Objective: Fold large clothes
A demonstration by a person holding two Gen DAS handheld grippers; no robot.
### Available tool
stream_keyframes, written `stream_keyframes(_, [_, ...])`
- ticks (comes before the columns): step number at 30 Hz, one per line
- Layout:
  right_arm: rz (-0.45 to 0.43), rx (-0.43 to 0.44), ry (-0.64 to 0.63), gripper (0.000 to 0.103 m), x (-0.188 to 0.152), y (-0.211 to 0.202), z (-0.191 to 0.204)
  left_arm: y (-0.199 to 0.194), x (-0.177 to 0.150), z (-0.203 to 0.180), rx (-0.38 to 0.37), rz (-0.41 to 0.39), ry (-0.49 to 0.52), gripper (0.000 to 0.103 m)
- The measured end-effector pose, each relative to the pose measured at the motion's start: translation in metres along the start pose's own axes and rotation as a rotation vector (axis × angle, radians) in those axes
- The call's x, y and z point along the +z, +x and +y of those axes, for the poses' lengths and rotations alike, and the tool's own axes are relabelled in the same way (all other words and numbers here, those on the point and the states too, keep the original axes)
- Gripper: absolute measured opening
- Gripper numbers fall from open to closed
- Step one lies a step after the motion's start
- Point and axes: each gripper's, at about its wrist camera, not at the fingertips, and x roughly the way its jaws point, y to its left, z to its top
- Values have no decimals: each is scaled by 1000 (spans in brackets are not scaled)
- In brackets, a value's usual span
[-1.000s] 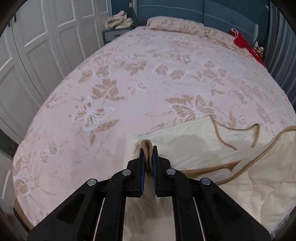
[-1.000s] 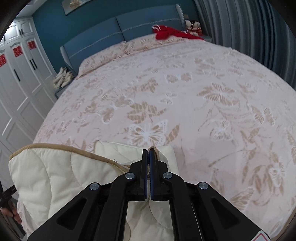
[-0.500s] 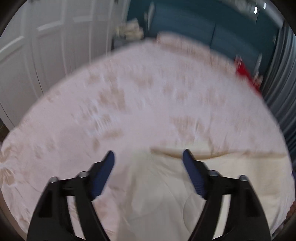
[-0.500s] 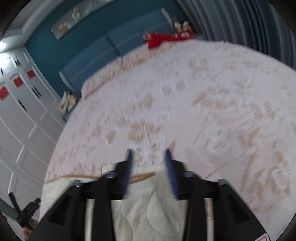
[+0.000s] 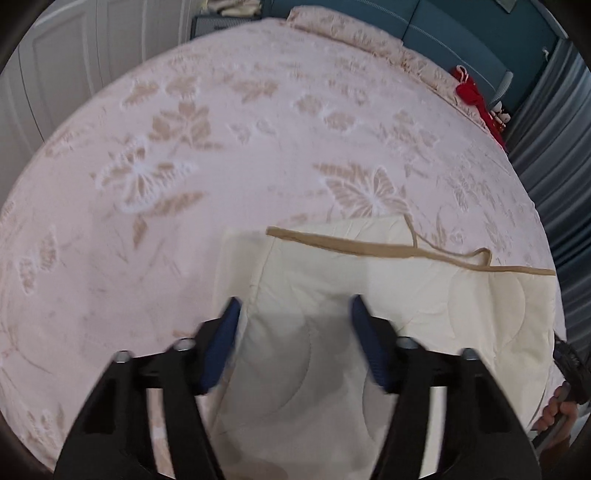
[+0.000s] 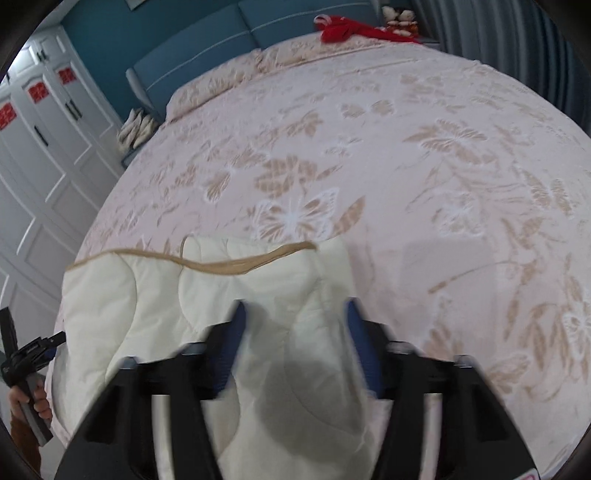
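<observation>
A cream quilted garment (image 5: 406,295) with tan trim (image 5: 369,251) lies folded flat on the pink butterfly-patterned bed cover (image 5: 221,147). My left gripper (image 5: 294,301) hovers over its left part. The blue pads stand apart and touch nothing, though the jaws are closing, and only the cloth lying below shows between them. In the right wrist view the same garment (image 6: 147,295) and trim (image 6: 229,264) lie near the bed's front. My right gripper (image 6: 295,303) hangs above its right end, jaws apart and closing, gripping nothing.
White wardrobe doors (image 6: 37,166) stand left of the bed. A blue headboard (image 6: 221,48), a red item (image 6: 343,29) and grey curtains (image 5: 554,147) lie beyond. A hand holding the other gripper's handle (image 6: 26,362) shows at the left edge. Bare bed cover (image 6: 443,184) stretches ahead.
Both grippers were shut on the garment's trimmed edge and have let it go. The edge now lies flat on the bed, and both grippers have drawn back with jaws apart.
</observation>
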Motion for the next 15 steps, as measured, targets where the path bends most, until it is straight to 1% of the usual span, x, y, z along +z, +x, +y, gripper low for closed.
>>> stream_keyframes(1, [3,-12,-11,16,0,3,2,1,0,1,13,-4,-3,32])
stream_keyframes(2, [-5,-22,-25,13,1,5,5,0,1,2,16,-9,-2,18])
stream_keyframes(3, [-26,-27,-29,12,5,3,8,-2,3,2,19,-20,-6,13])
stream_keyframes(4, [-46,-33,-26,11,8,0,8,-8,7,2,15,-45,-16,11])
stream_keyframes(6, [-115,-26,20,10,21,-11,4,-20,16,-1,25,-104,-11,10])
stream_keyframes(8, [-137,-27,56,9,33,-11,-2,-26,24,-4,48,-141,6,9])
stream_keyframes(11, [-103,-63,64,9,37,8,-8,-13,31,-5,89,-126,17,9])
stream_keyframes(12, [-92,-77,61,9,36,14,-8,-4,30,-4,111,-109,15,9])
stream_keyframes(15, [-61,-112,61,9,29,32,-13,17,25,3,138,-74,-6,10])
